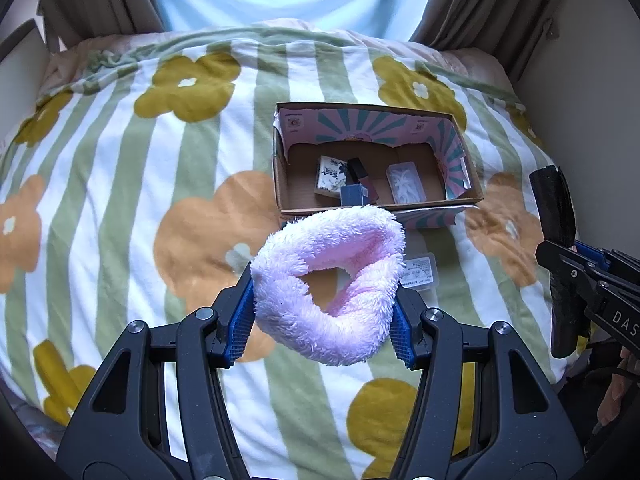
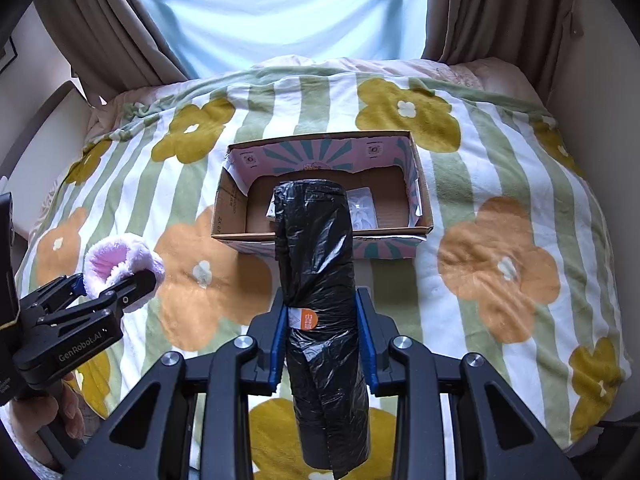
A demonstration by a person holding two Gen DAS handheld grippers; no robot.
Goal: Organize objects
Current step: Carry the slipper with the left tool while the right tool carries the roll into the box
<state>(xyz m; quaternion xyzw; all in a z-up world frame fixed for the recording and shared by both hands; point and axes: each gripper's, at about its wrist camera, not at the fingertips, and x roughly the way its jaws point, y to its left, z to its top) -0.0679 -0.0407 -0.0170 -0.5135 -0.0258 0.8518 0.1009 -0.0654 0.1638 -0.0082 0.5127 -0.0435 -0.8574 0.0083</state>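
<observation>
My left gripper (image 1: 324,312) is shut on a fluffy pink headband (image 1: 332,280), held above the bed just in front of an open cardboard box (image 1: 280,184). In the box lie a small white printed carton (image 1: 330,176), a dark lipstick-like tube (image 1: 362,180), a dark blue little box (image 1: 354,196) and a clear plastic case (image 1: 406,182). My right gripper (image 2: 322,332) is shut on a roll of black bin bags (image 2: 320,280), upright, hiding the middle of the box (image 2: 420,184). The left gripper (image 2: 116,280) with the headband (image 2: 124,260) shows at the left of the right wrist view.
A fleece blanket (image 1: 160,200) with green stripes and big flowers covers the bed. A small clear labelled packet (image 1: 420,272) lies on it behind the headband. Brown curtains (image 2: 100,32) and a bright window stand beyond. Walls close both sides. A hand (image 2: 60,412) grips the left handle.
</observation>
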